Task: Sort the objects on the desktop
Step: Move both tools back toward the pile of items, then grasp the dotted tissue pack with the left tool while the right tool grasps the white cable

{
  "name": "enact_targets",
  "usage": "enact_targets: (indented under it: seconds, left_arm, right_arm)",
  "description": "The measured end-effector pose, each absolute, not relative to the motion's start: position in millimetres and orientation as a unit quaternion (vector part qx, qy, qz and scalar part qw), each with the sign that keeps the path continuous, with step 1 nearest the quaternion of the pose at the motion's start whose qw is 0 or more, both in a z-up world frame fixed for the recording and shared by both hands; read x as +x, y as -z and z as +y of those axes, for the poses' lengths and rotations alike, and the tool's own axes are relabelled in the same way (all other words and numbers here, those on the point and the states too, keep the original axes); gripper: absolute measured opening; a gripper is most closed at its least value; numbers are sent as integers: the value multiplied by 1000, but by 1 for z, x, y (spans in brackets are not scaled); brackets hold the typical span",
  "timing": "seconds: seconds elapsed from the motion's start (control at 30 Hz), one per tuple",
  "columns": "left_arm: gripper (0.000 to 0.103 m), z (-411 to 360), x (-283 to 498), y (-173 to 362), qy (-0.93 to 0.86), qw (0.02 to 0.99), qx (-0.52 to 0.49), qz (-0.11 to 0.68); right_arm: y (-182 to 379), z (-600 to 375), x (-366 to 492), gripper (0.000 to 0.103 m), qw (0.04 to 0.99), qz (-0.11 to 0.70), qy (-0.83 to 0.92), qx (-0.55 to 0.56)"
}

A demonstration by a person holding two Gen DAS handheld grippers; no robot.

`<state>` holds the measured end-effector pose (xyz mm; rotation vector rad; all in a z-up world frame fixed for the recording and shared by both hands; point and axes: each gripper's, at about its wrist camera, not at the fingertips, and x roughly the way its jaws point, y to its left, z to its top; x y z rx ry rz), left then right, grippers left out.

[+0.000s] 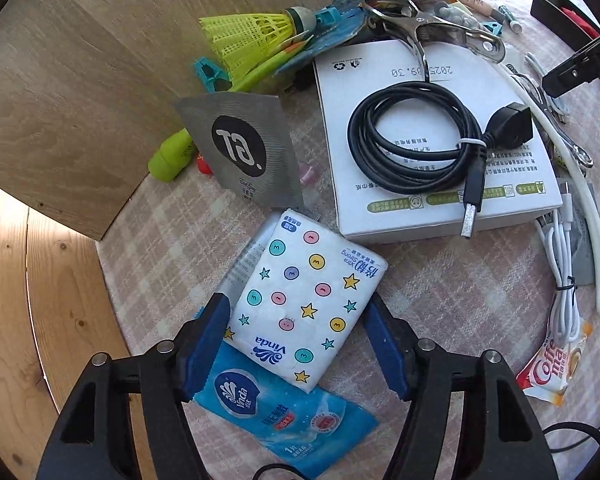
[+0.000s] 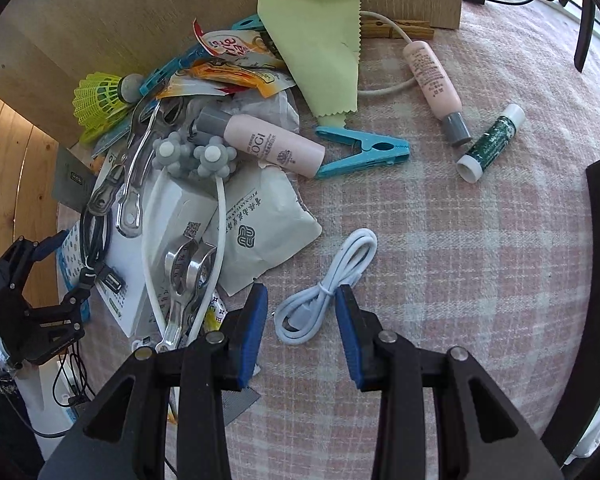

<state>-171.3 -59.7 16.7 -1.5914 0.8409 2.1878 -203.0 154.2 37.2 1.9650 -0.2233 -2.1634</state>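
My left gripper (image 1: 298, 332) is open, its blue pads either side of a white Vinda tissue pack (image 1: 306, 300) with coloured dots and stars, which lies on a blue Vinda wipe sachet (image 1: 284, 412). My right gripper (image 2: 302, 320) is open, its pads straddling the near end of a coiled white USB cable (image 2: 324, 288) on the pink checked cloth. The left gripper also shows at the left edge of the right wrist view (image 2: 32, 292).
A white box (image 1: 440, 152) carries a black coiled cable (image 1: 416, 136). Around it lie a yellow shuttlecock (image 1: 248, 36), metal clamp (image 1: 440, 28), grey sachet (image 1: 248, 148), coffee sachet (image 1: 552, 364). Pink tubes (image 2: 276, 146), blue peg (image 2: 364, 150), lip balm (image 2: 492, 142), green cloth (image 2: 316, 36), wooden panel (image 1: 60, 80).
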Motion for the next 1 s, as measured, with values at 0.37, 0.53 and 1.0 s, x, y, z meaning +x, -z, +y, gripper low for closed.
enact_targets:
  seconds: [0.37, 0.53, 1.0]
  left_arm:
    - [52, -63, -148, -25, -780, 91, -577, 224]
    - [52, -57, -139, -27, -782, 71, -583, 207]
    - [51, -68, -133, -70, -810, 42, -566, 149]
  right_arm:
    - [-39, 169, -178, 7, 121, -64, 752, 645]
    - [-36, 178, -162, 7, 128, -69, 751, 645]
    - [-54, 179, -161, 7, 144, -70, 759, 631]
